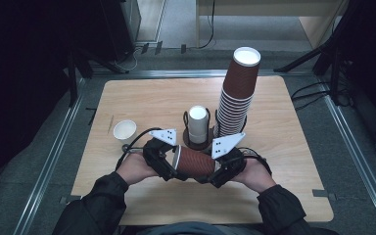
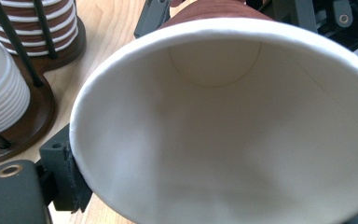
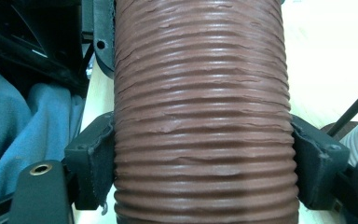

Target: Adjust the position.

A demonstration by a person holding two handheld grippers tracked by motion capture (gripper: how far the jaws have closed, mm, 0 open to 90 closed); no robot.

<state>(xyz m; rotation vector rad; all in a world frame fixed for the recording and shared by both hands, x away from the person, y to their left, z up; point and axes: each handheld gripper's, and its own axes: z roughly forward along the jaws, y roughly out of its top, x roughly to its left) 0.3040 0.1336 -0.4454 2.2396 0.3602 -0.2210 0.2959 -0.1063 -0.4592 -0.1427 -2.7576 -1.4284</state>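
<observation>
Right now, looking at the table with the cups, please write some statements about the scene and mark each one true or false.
1. The brown ribbed cup lies sideways, held between the two grippers. True.
2. The right gripper has its jaws pressed on both sides of that cup's ribbed wall. True.
3. The tall stack of brown cups lies fallen on the table. False: it stands upright in its holder.
4. The small white cup is stacked inside the holder. False: it stands alone on the table, left of the holder.
5. The left gripper is at the cup's open mouth. True: its own view looks into the white inside.
</observation>
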